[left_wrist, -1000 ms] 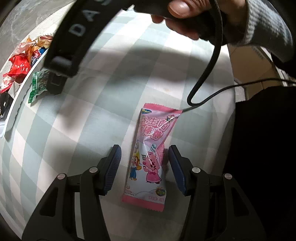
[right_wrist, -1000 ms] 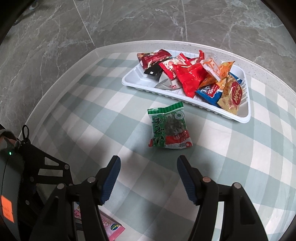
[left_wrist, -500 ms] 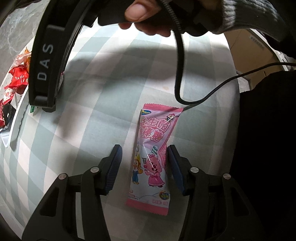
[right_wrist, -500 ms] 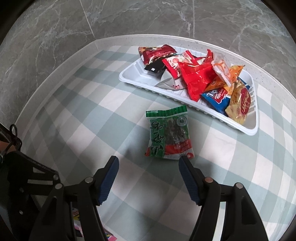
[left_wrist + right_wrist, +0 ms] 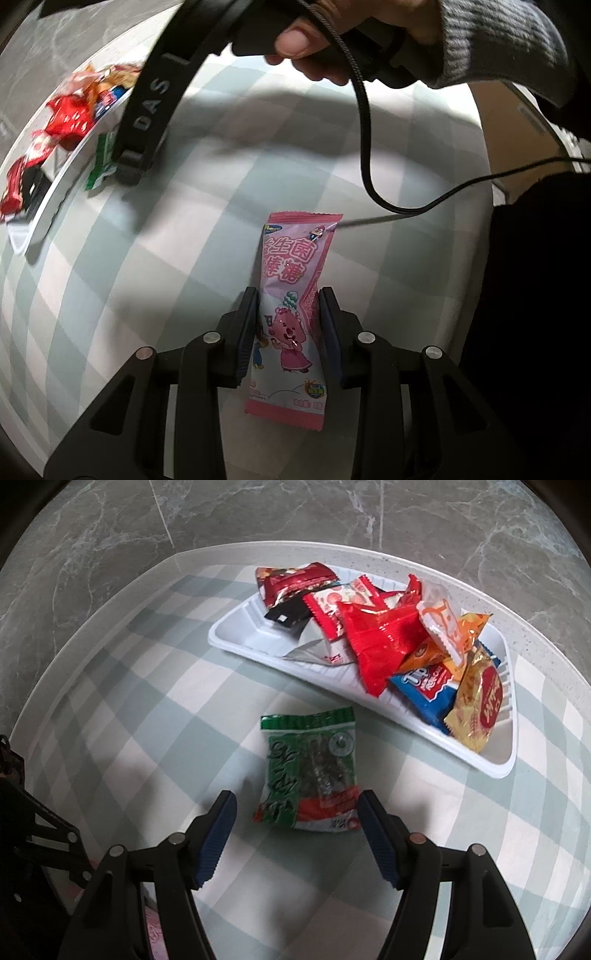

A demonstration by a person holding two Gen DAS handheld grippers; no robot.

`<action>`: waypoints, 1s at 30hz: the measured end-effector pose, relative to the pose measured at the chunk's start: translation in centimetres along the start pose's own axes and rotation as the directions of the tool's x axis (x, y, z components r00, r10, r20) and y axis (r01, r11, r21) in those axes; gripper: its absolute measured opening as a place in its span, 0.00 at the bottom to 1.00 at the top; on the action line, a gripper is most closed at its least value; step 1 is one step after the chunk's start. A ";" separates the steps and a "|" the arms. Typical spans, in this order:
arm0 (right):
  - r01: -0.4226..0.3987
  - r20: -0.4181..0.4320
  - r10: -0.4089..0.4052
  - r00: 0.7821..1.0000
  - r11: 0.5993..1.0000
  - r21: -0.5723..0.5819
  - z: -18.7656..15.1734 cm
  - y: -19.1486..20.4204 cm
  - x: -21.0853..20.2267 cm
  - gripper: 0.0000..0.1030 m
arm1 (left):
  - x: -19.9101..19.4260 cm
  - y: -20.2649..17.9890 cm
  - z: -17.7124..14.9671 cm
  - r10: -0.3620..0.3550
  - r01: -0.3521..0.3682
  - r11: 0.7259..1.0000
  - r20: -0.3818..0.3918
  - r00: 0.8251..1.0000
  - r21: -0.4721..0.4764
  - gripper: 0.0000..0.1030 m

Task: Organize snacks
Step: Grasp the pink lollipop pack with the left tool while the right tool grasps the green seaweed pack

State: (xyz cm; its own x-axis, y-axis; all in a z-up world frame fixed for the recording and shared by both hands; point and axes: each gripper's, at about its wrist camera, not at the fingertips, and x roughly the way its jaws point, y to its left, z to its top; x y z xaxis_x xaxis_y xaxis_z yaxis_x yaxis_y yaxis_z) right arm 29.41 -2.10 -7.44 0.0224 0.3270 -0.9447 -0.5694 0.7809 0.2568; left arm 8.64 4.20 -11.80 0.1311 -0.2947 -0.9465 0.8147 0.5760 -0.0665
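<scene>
Nearest the left wrist camera, the left gripper [image 5: 288, 325] has its blue-padded fingers drawn in narrow against the long sides of a slim pink plastic candy packet printed with a cartoon bear [image 5: 291, 295], pinching it around its lower middle; the wrapper creases at the right pad, so the grip looks made. The packet lies flat on the pale green and white checked tablecloth [image 5: 207, 206], its long axis running straight ahead along the fingers. On the other side, the right gripper [image 5: 295, 830] stands wide, jaws well apart, with a green and red crinkled snack pouch [image 5: 310, 771] lying just ahead of and between its fingertips, untouched, its long axis also pointing away. Beyond that pouch sits the white ribbed plastic tray [image 5: 236, 635] heaped with red, orange and blue wrappers. The tray lies far forward-left of the pink packet but near the green pouch, so the right gripper probably has the shorter carry.
</scene>
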 end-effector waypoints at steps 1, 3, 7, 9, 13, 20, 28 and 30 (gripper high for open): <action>0.002 -0.002 -0.002 1.000 1.000 -0.004 0.2 -0.1 0.1 0.70 | -0.1 0.3 -0.2 -0.003 0.003 1.000 0.002 1.000 -0.014 0.30; 0.014 -0.014 -0.014 1.000 1.000 -0.014 0.5 -0.1 0.5 0.72 | -0.2 0.9 -0.5 -0.008 0.009 0.999 0.007 1.000 -0.040 0.30; 0.026 -0.050 -0.028 0.998 0.999 -0.023 0.9 -0.2 1.9 0.73 | -0.3 1.5 -0.9 -0.010 0.011 0.998 0.011 1.000 -0.062 0.30; 0.030 -0.052 -0.031 0.998 0.999 -0.033 1.0 -0.1 2.1 0.73 | -0.4 1.3 -0.6 -0.006 0.007 0.998 0.013 1.000 -0.068 0.30; 0.032 -0.064 -0.035 0.997 0.998 -0.054 1.3 0.1 2.3 0.71 | -0.5 1.9 -0.5 -0.006 0.007 0.997 0.016 1.000 -0.081 0.30; 0.029 -0.068 -0.035 0.997 0.996 -0.086 1.6 0.4 2.1 0.46 | -1.0 2.5 -0.9 -0.006 0.009 0.994 0.027 1.000 -0.107 0.30; -0.008 -0.049 0.005 0.999 0.998 -0.060 1.0 0.3 0.8 0.37 | -1.4 3.4 -1.5 -0.009 0.015 0.989 0.039 0.999 -0.147 0.30; -0.023 -0.045 0.021 0.999 0.999 -0.042 0.6 0.1 0.6 0.37 | -1.6 3.7 -1.8 -0.011 0.018 0.987 0.045 0.999 -0.161 0.30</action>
State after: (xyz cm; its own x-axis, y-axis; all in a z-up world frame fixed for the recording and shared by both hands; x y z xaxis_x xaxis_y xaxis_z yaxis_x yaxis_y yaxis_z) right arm 29.90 -1.50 -7.82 -0.0267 0.3188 -0.9474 -0.6034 0.7505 0.2696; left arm 10.45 8.14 -11.08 0.1477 -0.3354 -0.9304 0.7157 0.6855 -0.1335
